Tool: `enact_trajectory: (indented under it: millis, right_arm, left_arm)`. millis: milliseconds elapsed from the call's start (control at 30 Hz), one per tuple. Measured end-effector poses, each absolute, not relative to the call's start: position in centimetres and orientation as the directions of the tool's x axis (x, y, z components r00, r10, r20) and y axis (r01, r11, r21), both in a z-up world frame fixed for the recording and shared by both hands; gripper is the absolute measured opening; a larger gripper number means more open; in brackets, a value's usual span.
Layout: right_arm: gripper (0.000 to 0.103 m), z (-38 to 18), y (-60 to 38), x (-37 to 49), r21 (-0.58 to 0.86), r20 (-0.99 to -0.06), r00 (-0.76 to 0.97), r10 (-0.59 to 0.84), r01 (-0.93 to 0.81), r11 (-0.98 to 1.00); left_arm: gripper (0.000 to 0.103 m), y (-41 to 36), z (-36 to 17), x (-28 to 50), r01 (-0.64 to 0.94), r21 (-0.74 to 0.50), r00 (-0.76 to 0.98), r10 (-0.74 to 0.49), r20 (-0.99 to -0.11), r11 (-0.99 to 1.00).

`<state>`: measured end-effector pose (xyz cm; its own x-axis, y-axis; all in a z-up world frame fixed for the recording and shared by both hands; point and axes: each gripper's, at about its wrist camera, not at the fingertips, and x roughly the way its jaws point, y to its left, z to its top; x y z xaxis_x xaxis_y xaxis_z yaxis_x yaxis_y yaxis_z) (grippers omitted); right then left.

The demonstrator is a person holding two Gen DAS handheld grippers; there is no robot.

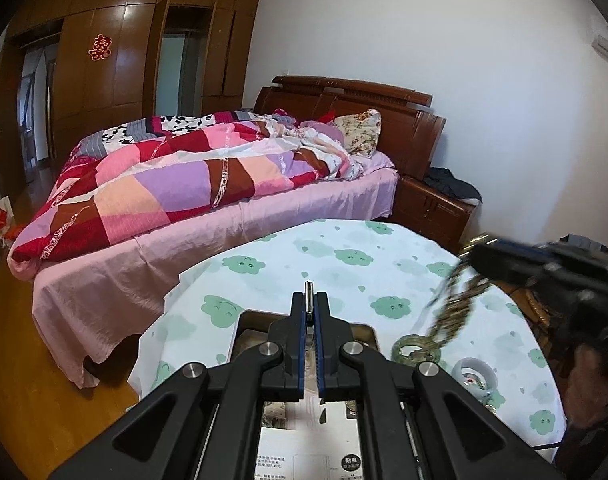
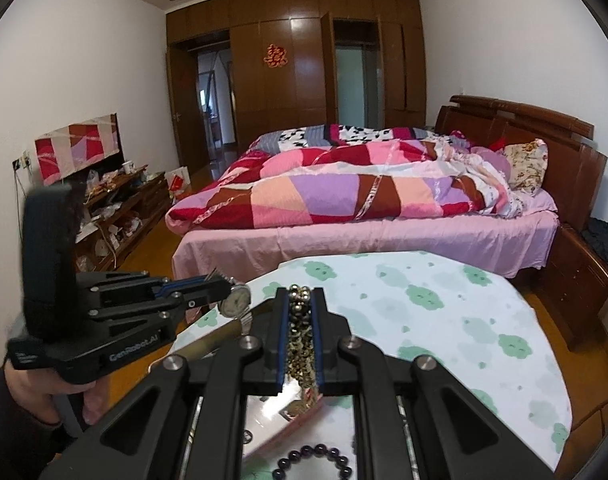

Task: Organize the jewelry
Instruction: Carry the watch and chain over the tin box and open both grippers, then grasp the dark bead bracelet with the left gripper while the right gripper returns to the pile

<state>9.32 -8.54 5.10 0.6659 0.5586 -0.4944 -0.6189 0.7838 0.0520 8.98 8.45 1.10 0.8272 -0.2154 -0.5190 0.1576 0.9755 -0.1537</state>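
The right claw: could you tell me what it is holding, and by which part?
The right claw is shut on a beaded necklace, gripping a bunch of its beads; its green ring pendant hangs below.

Watch (image 2: 235, 300): your left gripper (image 2: 218, 280) clamps its metal band; round white dial hangs over the table edge.
Bead chain (image 1: 456, 304): dangles from your right gripper (image 2: 301, 300), green ring pendant (image 1: 416, 350) lowest.
Dark bead bracelet (image 2: 316, 464): lies flat nearest you.

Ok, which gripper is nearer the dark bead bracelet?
Right. The dark bead bracelet lies just below the right gripper; the left gripper, holding the watch, is off to its left.
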Motion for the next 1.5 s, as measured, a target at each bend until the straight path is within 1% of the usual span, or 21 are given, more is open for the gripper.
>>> enact_trajectory:
  millis: [233, 433, 533, 633, 733, 767, 800, 833, 867, 900, 1033, 1100, 1233, 1367, 1433, 1500]
  right_arm:
    - [0.012, 5.2, -12.2, 9.2, 0.045, -0.478, 0.715, 0.509, -0.559, 0.828]
    - [0.012, 1.5, -14.2, 11.1, 0.053, -0.557, 0.706, 0.437, -0.495, 0.868]
    - [0.012, -1.2, -14.6, 12.3, 0.042, -0.602, 0.692, 0.399, -0.471, 0.881]
    - [0.013, -3.5, -15.4, 13.4, 0.047, -0.647, 0.670, 0.364, -0.442, 0.896]
    - [0.013, -5.8, -16.9, 14.0, 0.043, -0.689, 0.649, 0.322, -0.406, 0.913]
    - [0.013, -6.5, -17.5, 13.9, 0.043, -0.701, 0.642, 0.312, -0.398, 0.916]
    - [0.013, -7.1, -17.9, 13.9, 0.048, -0.712, 0.632, 0.306, -0.391, 0.919]
    - [0.013, -7.4, -18.3, 13.7, 0.051, -0.716, 0.629, 0.302, -0.385, 0.922]
    - [0.013, -7.7, -18.5, 13.4, 0.051, -0.720, 0.626, 0.299, -0.382, 0.923]
    - [0.013, -8.1, -18.9, 13.3, 0.052, -0.726, 0.621, 0.296, -0.379, 0.924]
    - [0.015, -8.8, -19.8, 12.9, 0.066, -0.743, 0.602, 0.293, -0.369, 0.927]
    - [0.015, -8.3, -20.2, 12.7, 0.082, -0.732, 0.610, 0.303, -0.363, 0.928]
    - [0.015, -8.3, -20.5, 12.4, 0.092, -0.733, 0.601, 0.320, -0.378, 0.921]
    - [0.015, -8.2, -21.2, 11.8, 0.109, -0.724, 0.605, 0.331, -0.373, 0.921]
    - [0.015, -8.2, -21.4, 11.4, 0.114, -0.723, 0.604, 0.336, -0.375, 0.920]
    - [0.015, -8.2, -21.7, 11.0, 0.115, -0.719, 0.608, 0.337, -0.374, 0.920]
  left_arm:
    - [0.002, 8.9, -0.6, 10.3, 0.125, -0.139, 0.810, -0.182, -0.558, 0.982]
    - [0.003, 8.4, -2.1, 11.1, 0.121, -0.130, 0.784, -0.175, -0.595, 0.984]
    - [0.003, 8.2, -3.0, 11.6, 0.088, -0.111, 0.778, -0.137, -0.613, 0.990]
    - [0.004, 8.0, -3.9, 12.2, 0.054, -0.080, 0.748, -0.093, -0.657, 0.995]
    - [0.008, 7.4, -3.8, 11.6, 0.053, -0.062, 0.756, -0.080, -0.650, 0.997]
    - [0.022, 7.0, -3.5, 11.1, 0.060, -0.057, 0.763, -0.083, -0.641, 0.997]
    - [0.049, 6.6, -3.4, 10.6, 0.058, -0.051, 0.771, -0.077, -0.632, 0.997]
    - [0.063, 6.3, -3.2, 10.1, 0.053, -0.047, 0.782, -0.070, -0.619, 0.998]
    - [0.080, 5.7, -2.9, 9.4, 0.054, -0.048, 0.802, -0.072, -0.593, 0.997]
    - [0.082, 5.1, -2.7, 8.7, 0.075, -0.054, 0.816, -0.092, -0.571, 0.996]
    - [0.082, 1.9, -2.5, 7.2, 0.153, -0.072, 0.797, -0.166, -0.581, 0.986]
    - [0.082, -0.3, -3.0, 6.4, 0.205, -0.073, 0.772, -0.207, -0.601, 0.976]
    - [0.082, -4.5, -4.1, 5.1, 0.278, -0.037, 0.731, -0.237, -0.640, 0.960]
    - [0.082, -6.9, -5.5, 5.0, 0.305, -0.019, 0.695, -0.236, -0.679, 0.952]
    - [0.077, -7.7, -6.4, 5.3, 0.312, -0.021, 0.673, -0.237, -0.701, 0.950]
    - [0.067, -8.2, -7.3, 5.8, 0.324, -0.029, 0.642, -0.243, -0.727, 0.946]
